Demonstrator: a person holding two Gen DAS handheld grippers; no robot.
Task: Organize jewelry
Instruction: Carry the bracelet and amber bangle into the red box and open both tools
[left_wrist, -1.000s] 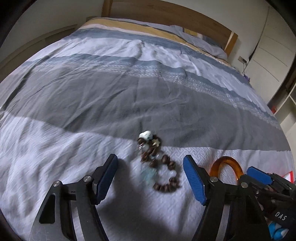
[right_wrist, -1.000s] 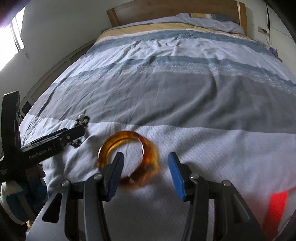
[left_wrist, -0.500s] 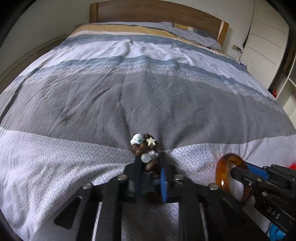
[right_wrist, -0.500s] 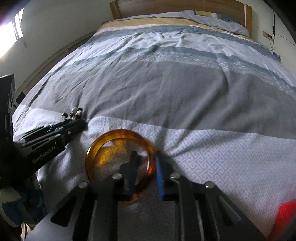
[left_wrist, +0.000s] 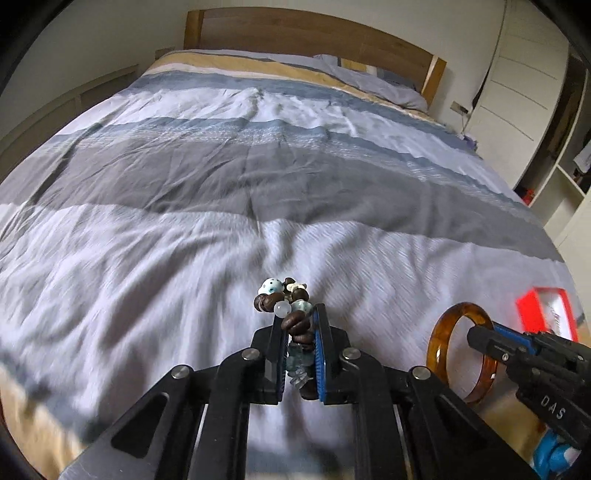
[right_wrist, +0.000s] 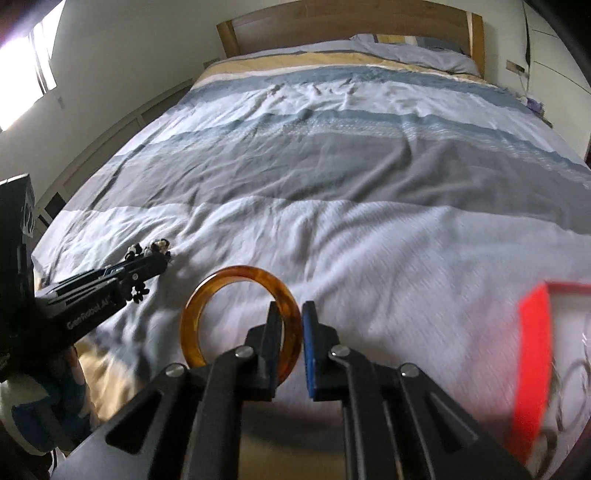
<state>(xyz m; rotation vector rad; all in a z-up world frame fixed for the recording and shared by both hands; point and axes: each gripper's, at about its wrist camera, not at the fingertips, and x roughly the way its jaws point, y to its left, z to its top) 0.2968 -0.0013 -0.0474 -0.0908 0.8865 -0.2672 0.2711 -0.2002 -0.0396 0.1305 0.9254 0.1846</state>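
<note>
My left gripper (left_wrist: 298, 314) is shut on a beaded bracelet (left_wrist: 286, 299) of brown, white and pale blue beads, held above the bedspread; its beads stick out past the fingertips. It also shows in the right wrist view (right_wrist: 147, 254). My right gripper (right_wrist: 290, 314) is shut on the rim of an amber bangle (right_wrist: 207, 295), held upright above the bed. The bangle also shows in the left wrist view (left_wrist: 441, 339). A red open box (right_wrist: 535, 354) lies on the bed at the right, also in the left wrist view (left_wrist: 543, 306).
The striped grey, blue and white bedspread (left_wrist: 258, 166) stretches ahead to a wooden headboard (left_wrist: 295, 33) and a pillow (left_wrist: 369, 79). White cupboards (left_wrist: 517, 92) stand to the right of the bed. A window (right_wrist: 26, 74) is on the left wall.
Both grippers closed, the left on the beaded bracelet and the right on the amber bangle, then lifted them off the bedspread. The red box has come into view at the right.
</note>
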